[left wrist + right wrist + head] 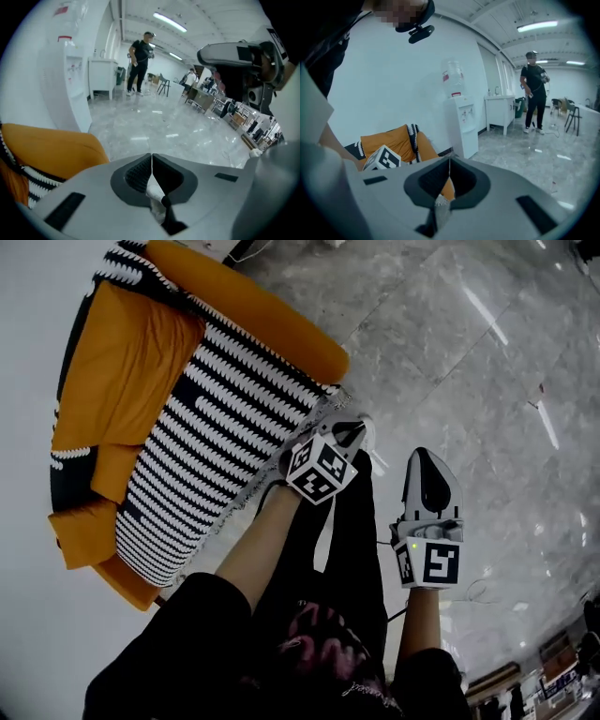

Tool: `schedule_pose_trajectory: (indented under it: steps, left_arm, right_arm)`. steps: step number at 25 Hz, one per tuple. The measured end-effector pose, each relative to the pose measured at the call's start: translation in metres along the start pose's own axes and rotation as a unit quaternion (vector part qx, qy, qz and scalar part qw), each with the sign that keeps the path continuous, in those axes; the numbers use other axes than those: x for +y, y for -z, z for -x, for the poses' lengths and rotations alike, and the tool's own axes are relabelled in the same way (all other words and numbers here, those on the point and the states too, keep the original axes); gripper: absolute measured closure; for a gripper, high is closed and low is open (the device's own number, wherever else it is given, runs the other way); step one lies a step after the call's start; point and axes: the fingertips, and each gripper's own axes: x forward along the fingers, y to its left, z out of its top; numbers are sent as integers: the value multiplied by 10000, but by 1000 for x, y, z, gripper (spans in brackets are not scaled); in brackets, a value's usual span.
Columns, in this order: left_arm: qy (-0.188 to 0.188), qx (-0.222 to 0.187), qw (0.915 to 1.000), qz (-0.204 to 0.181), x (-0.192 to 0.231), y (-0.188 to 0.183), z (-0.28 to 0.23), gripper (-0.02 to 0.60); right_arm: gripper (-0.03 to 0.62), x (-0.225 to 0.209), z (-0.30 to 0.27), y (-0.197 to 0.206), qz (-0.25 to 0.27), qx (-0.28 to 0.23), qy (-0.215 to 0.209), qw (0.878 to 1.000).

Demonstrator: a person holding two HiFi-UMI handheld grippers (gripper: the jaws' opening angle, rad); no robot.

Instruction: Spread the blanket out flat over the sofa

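Left gripper [152,160] and right gripper [449,165] are seen clamped shut on fringe of striped blanket [216,418], already draped over most of orange sofa [122,362]; near edge is judged not yet pulled flat

An orange sofa [253,310] stands on a glossy grey stone floor [487,381] with its back against a white wall [28,334]. A black-and-white striped blanket [211,423] lies over the seat, its fringed edge at the front. An orange cushion [127,371] lies against the backrest, with striped cloth showing around it. A white water dispenser [461,124] stands on the floor near the sofa.
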Motion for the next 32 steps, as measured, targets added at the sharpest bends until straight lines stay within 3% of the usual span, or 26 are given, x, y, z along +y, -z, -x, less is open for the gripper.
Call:
schedule_pose_trajectory:
  steps: [4,9,15,17,21,24,29,32]
  left_arm:
    - [-771,-776,9937,260,33,-47,86,569]
    - [-1726,-1393,9723,735,66,-39,208,571]
    - [-3007,-1813,9261,1379,103,24,353,571]
    - [-3425,-1977,9035,1652,107,52,402,571]
    - [-4341,-2323,8412,2234,105,104,498,571]
    - [-4938,-2441,7974,2465,87,130,555,571]
    - [-5726,-2472,7321,2740,53,148,611,571]
    - [-6086,-2652,6856,2989,36,141,631,571]
  right_arm:
    - [572,48,-11,-77,605,-431,-529,9958]
    - [572,144,-6,-133,1033,-672,-1263,9843]
    - [572,268,-9,-161,1570,-754,-2111,9618]
    - [574,312,-9,-166,1774,-777,-2431,9505]
    - [574,399,-4,-180,2221,-916,-3200,9165]
    - [574,447,8,-187,2408,-1009,-3646,8938]
    - [574,484,25,-204,2569,-1191,-4272,8587]
    - [574,482,29,-218,2624,-1301,-4513,8429]
